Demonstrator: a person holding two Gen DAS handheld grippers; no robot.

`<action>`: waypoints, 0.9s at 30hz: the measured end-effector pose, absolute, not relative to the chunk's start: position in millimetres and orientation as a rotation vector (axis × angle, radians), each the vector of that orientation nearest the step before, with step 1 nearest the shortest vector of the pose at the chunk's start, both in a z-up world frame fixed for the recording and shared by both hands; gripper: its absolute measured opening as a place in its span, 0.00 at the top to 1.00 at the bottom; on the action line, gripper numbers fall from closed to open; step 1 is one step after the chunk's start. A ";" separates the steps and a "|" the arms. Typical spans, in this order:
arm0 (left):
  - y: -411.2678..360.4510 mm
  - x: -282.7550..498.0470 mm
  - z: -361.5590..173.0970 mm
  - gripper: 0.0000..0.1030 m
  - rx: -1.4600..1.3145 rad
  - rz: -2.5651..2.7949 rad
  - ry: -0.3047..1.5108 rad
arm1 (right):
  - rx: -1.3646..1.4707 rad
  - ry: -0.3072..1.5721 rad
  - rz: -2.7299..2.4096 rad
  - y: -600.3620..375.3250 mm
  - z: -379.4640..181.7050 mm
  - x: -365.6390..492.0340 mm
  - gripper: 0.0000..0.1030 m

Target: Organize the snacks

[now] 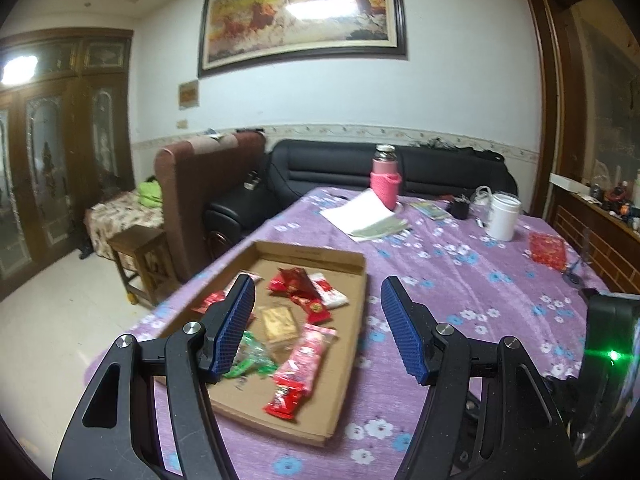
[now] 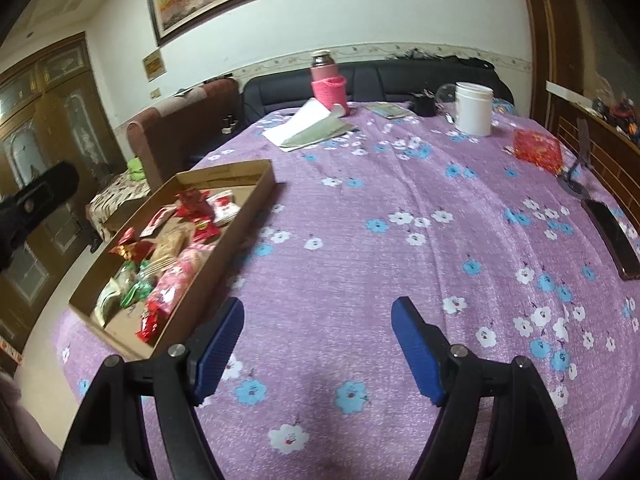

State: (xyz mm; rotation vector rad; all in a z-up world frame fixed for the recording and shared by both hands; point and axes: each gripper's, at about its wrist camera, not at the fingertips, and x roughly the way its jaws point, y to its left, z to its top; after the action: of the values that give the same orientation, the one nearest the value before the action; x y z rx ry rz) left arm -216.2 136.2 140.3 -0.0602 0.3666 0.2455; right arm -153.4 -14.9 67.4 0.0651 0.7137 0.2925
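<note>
A shallow cardboard tray (image 1: 352,304) sits on the purple flowered tablecloth and holds several snack packets: red ones (image 1: 298,284), a pink one (image 1: 306,354), a green one (image 1: 250,358) and a tan one (image 1: 278,322). My left gripper (image 1: 318,328) is open and empty, held above the tray's near part. In the right wrist view the tray (image 2: 248,208) lies at the left with its snacks (image 2: 172,276). My right gripper (image 2: 318,344) is open and empty over bare cloth to the right of the tray.
At the far end stand a pink flask (image 1: 385,178), a white jar (image 1: 503,216), papers (image 1: 362,216) and a small black cup (image 1: 459,209). A red packet (image 2: 536,148) and a dark phone (image 2: 614,238) lie at the table's right. Sofas stand behind.
</note>
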 end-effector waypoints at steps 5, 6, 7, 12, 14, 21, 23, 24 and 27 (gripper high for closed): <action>134.5 -219.0 142.6 0.36 -0.053 0.265 0.364 | 0.010 0.675 0.315 -6.6 73.5 -163.4 0.20; 133.1 -219.5 142.7 0.36 -0.047 0.269 0.366 | 0.002 0.664 0.317 -5.6 75.1 -165.9 0.18; 132.8 -219.4 142.3 0.35 -0.044 0.269 0.368 | -0.004 0.655 0.320 -4.8 76.5 -168.0 0.16; 130.5 -218.5 139.3 0.21 -0.040 0.280 0.390 | -0.033 0.637 0.345 0.6 79.1 -175.0 0.13; 131.0 -217.9 138.0 0.21 -0.041 0.280 0.402 | -0.036 0.637 0.347 1.5 79.2 -175.7 0.12; 132.0 -207.8 126.6 0.21 -0.049 0.268 0.488 | -0.012 0.667 0.342 -2.1 74.3 -172.4 0.11; 131.1 -203.5 122.8 0.21 -0.049 0.262 0.513 | -0.012 0.671 0.342 -2.5 72.9 -172.3 0.11; 130.4 -202.0 121.3 0.21 -0.050 0.259 0.523 | -0.014 0.674 0.343 -2.4 72.5 -172.3 0.11; 129.7 -196.9 117.2 0.21 -0.059 0.245 0.553 | -0.018 0.678 0.344 -2.0 71.5 -172.7 0.11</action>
State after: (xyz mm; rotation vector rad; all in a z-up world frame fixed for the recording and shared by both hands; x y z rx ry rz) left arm -196.9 129.7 117.2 -0.0594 0.5527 0.2448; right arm -172.7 -2.0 71.5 -0.0184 0.6784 0.3444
